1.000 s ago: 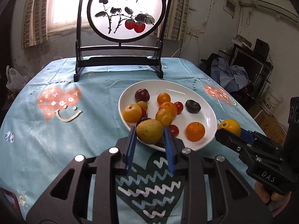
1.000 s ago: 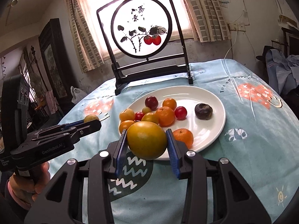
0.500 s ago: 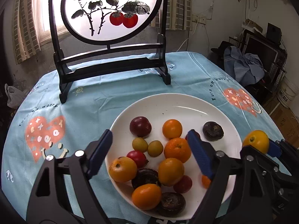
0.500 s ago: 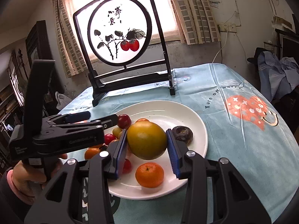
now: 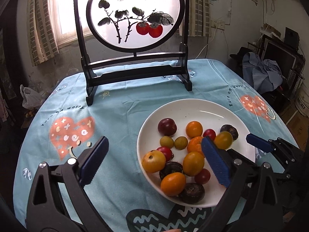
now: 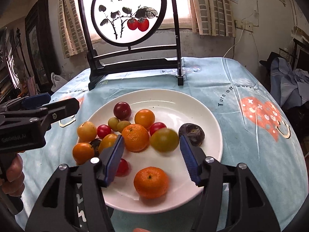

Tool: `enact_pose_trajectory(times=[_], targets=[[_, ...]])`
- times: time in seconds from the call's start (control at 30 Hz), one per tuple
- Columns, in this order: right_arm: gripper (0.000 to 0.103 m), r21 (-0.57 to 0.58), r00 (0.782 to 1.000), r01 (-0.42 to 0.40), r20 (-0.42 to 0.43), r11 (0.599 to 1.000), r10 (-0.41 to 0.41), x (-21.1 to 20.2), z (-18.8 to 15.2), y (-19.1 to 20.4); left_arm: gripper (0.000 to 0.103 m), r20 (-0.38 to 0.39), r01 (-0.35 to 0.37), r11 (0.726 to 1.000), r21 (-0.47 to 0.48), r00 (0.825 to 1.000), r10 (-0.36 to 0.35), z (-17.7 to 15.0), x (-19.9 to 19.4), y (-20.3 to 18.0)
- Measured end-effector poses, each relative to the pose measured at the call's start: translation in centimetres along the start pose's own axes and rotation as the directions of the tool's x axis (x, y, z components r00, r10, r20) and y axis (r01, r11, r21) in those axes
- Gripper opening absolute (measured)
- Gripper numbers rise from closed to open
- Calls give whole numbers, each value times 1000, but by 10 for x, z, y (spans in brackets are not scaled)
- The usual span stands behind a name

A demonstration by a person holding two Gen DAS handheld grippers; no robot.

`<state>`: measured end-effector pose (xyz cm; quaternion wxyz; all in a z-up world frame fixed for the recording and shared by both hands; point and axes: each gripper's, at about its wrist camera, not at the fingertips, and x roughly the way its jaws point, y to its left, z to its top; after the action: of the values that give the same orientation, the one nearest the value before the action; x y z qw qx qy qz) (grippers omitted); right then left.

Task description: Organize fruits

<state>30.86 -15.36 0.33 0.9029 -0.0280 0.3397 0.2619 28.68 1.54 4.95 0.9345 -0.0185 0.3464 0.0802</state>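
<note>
A white plate (image 5: 195,106) (image 6: 193,104) on the blue tablecloth holds several fruits: oranges, red cherry tomatoes, dark purple fruits and small green ones. My right gripper (image 6: 151,157) is open over the plate's near side. A yellow-green fruit (image 6: 164,139) sits blurred between its blue pads, touching neither; it also shows in the left wrist view (image 5: 223,140). My left gripper (image 5: 152,162) is wide open and empty, over the plate's left edge. A mandarin (image 6: 151,182) lies near the plate's front.
A black wooden stand with a round painted screen (image 5: 135,15) (image 6: 129,13) stands at the back of the table. The table's right edge drops off to clothes and furniture (image 5: 260,73). Bare cloth (image 5: 87,104) lies left of the plate.
My right gripper has opened and let go of the yellow-green fruit over the plate. My left gripper, which opened earlier, has shifted left, so the plate now sits to its right.
</note>
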Motion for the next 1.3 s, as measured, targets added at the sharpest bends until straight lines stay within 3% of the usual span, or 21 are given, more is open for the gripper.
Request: enact_pose_trajectory(times=[0.03, 0.07, 0.1, 0.17, 0.37, 0.53, 0.73, 1.3], targets=[[60, 0, 1000, 10, -6, 1000, -10, -7, -1, 2, 99, 1, 3, 1000, 5, 1000, -3, -3, -8, 1], [71, 0, 1000, 20, -13, 1000, -20, -14, -3, 4, 100, 1, -1, 1000, 13, 1000, 1, -7, -16, 2], [88, -2, 999, 28, -24, 1000, -28, -21, -7, 6, 100, 3, -5, 1000, 22, 1000, 5, -11, -24, 3], [102, -16, 999, 42, -33, 999, -42, -39, -17, 13, 100, 6, 4, 999, 38, 1000, -4, -23, -43, 6], [102, -84, 997, 51, -45, 995, -55, -92, -48, 39, 101, -4, 3, 1000, 14, 1000, -3, -71, -98, 17], [102, -95, 999, 54, -3, 994, -55, -137, -77, 58, 101, 0, 7, 1000, -11, 1000, -7, -112, -138, 23], [102, -111, 999, 41, 4, 993, -41, -165, -101, 75, 101, 1, 14, 1000, -6, 1000, -14, -143, -168, 21], [102, -96, 998, 59, 34, 994, -56, -195, -122, 79, 101, 31, 42, 999, 24, 999, -43, -161, -201, 4]])
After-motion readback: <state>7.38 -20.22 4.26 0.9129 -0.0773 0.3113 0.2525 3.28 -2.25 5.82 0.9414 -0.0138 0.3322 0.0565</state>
